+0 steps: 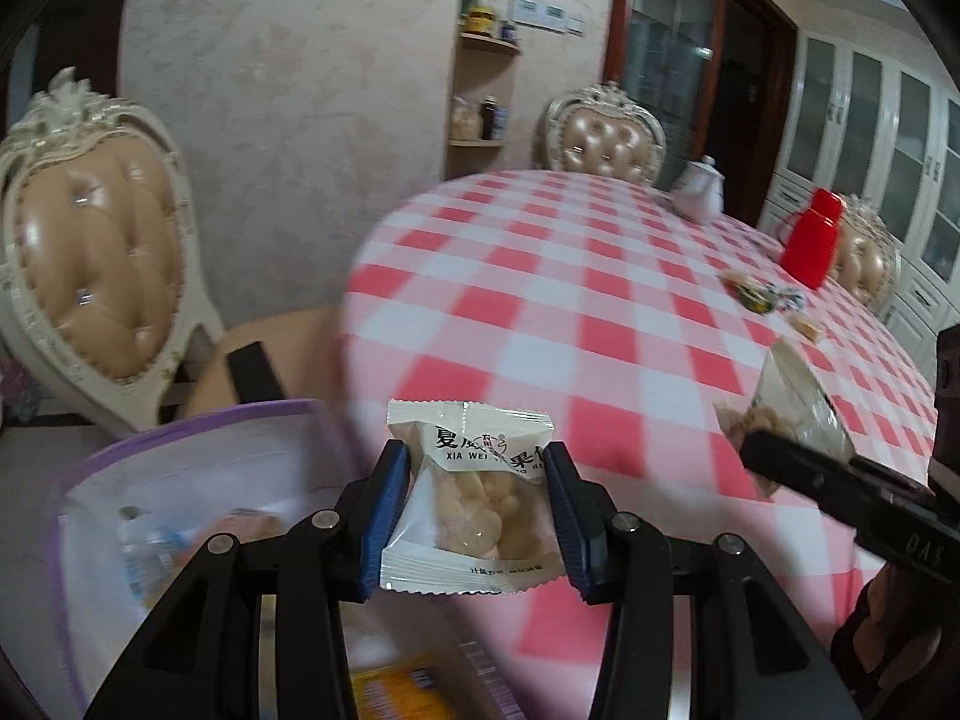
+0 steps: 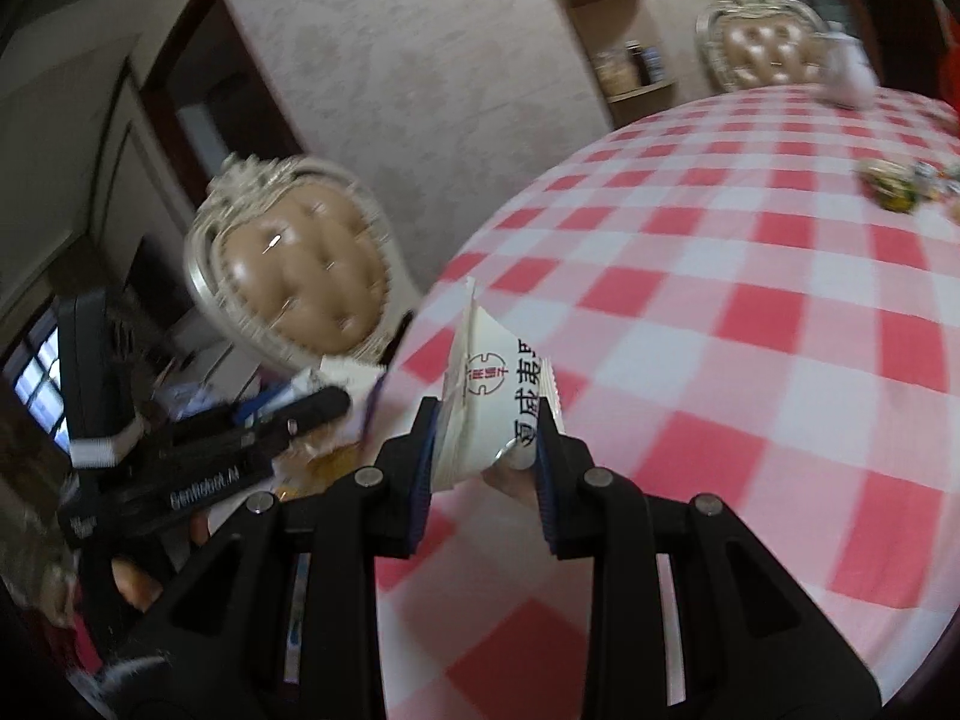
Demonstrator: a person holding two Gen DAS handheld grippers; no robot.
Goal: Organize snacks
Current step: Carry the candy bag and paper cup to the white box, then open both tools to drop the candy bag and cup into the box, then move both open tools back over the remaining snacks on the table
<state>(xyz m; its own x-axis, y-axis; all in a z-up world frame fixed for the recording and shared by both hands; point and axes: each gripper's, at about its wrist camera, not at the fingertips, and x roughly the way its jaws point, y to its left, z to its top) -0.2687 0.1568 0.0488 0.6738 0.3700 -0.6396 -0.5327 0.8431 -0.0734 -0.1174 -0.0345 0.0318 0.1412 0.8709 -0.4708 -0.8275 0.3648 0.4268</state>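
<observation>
My left gripper is shut on a white macadamia nut packet and holds it above the near edge of the table, beside a purple-rimmed storage box at lower left. My right gripper is shut on a second white nut packet, tilted on its side above the table's left edge. The right gripper also shows in the left wrist view with its packet. The left gripper shows in the right wrist view.
A red-and-white checked tablecloth covers the round table. Loose snacks, a red thermos and a white teapot stand at the far side. Tufted chairs surround the table. The box holds several packets.
</observation>
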